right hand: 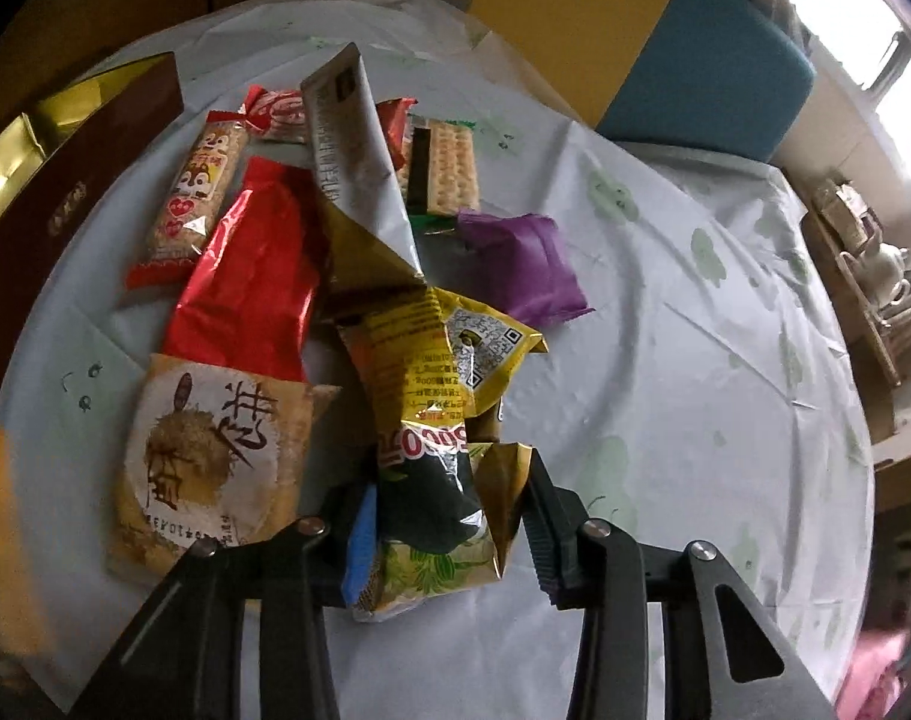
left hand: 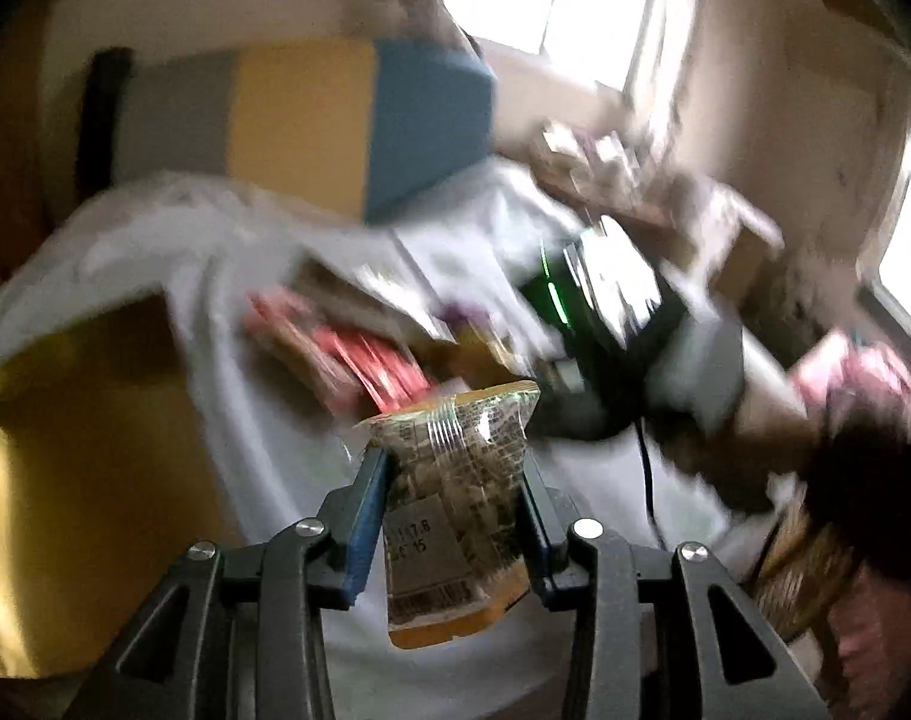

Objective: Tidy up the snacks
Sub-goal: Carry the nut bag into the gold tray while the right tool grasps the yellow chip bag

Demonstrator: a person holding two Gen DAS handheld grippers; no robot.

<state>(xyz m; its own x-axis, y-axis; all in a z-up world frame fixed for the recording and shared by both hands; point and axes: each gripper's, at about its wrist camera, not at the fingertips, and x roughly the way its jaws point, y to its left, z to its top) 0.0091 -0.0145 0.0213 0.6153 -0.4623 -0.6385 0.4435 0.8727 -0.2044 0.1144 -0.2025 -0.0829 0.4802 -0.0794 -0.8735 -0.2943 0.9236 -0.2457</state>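
A clear-windowed snack packet (left hand: 455, 498) with an orange base and a white date label is pinched between the blue-padded fingers (left hand: 365, 516) of the left gripper (left hand: 455, 468), held clear above the white-covered surface (left hand: 263, 432), its sealed top edge pointing away from the camera. The view behind it is heavily blurred; red wrappers (left hand: 365, 360) lie in a smear beyond the packet, and a yellow box (left hand: 95, 480) sits at the left edge of the cloth.

In the right wrist view, the right gripper (right hand: 449, 516) has its fingers (right hand: 542, 516) closed around the crumpled lower end of a yellow-and-green bag (right hand: 437, 480) at the near end of the snack pile, the bag still lying on the surface (right hand: 665, 360) (whether both pads press firmly cannot be told, though the foil is bunched between them). Just left of it lies a tan packet printed with brush characters (right hand: 209, 456). Beyond are a red foil bag (right hand: 251, 276), a biscuit pack with a cartoon squirrel (right hand: 191, 192), a silver-and-gold pouch (right hand: 353, 150) propped upright, a cracker pack (right hand: 449, 168) and a purple packet (right hand: 521, 264). A dark brown box (right hand: 77, 180) with a gold interior stands at the far left of the cloth, and a yellow-and-blue cushion (right hand: 665, 42) rests past the far edge.
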